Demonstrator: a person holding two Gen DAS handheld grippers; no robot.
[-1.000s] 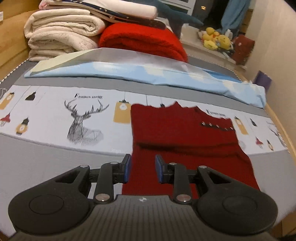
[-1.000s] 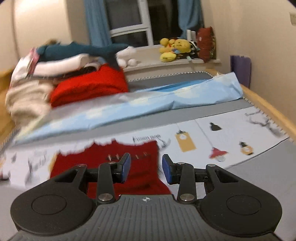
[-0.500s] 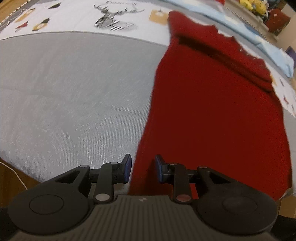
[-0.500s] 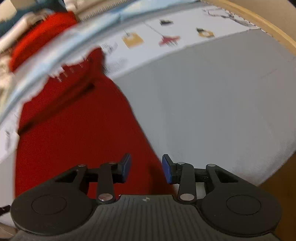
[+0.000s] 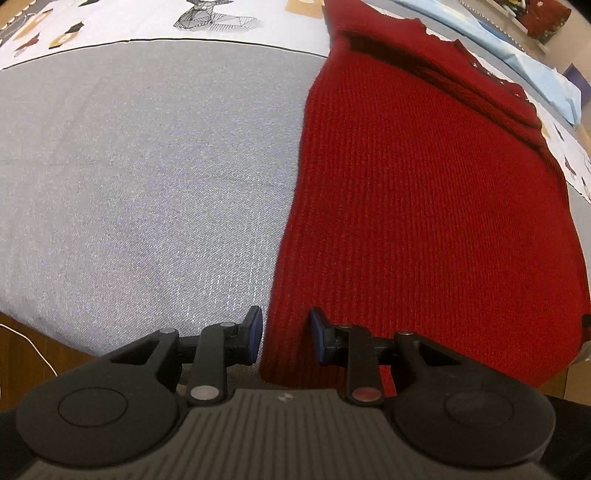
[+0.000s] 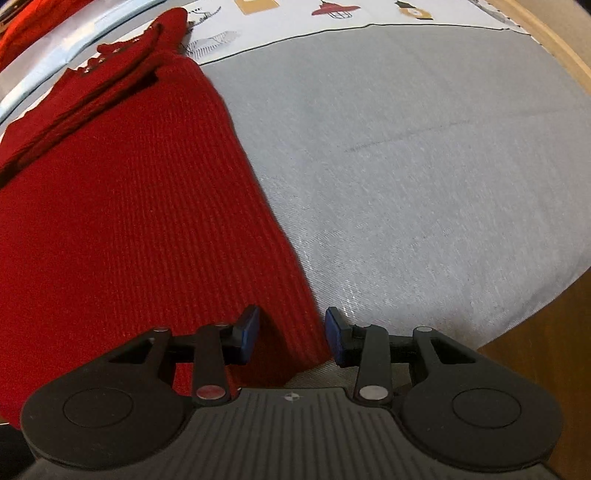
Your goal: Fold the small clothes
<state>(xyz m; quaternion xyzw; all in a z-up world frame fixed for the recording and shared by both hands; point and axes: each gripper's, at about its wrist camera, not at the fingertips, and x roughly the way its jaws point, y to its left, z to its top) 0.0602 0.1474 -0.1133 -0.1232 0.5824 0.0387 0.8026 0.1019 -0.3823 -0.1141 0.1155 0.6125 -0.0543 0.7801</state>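
the red sweater (image 5: 424,206) lies flat on the grey bed cover (image 5: 147,166). we hang our left gripper (image 5: 285,338) and right gripper (image 6: 291,334) over its near corners, left unclenched, right opening, nothing grasped. next we likely pinch both corners.

Two fisheye views, one mounted behind each gripper, looking forward along its fingers.

Left wrist view: faces steeply down, close above the near edge of the grey woven bedcover (image 5: 147,177). The left gripper (image 5: 285,334) fills the lower frame, over the left edge of the dark red ribbed knit garment (image 5: 424,206), which runs up the right half.

Right wrist view: same steep downward angle, equally close. The right gripper (image 6: 291,334) sits over the garment's (image 6: 122,221) right near corner; cover (image 6: 424,166) fills the right half.

Shared: garment, grey cover, and the white printed fabric strip (image 5: 129,26) (image 6: 332,14) along each top edge.
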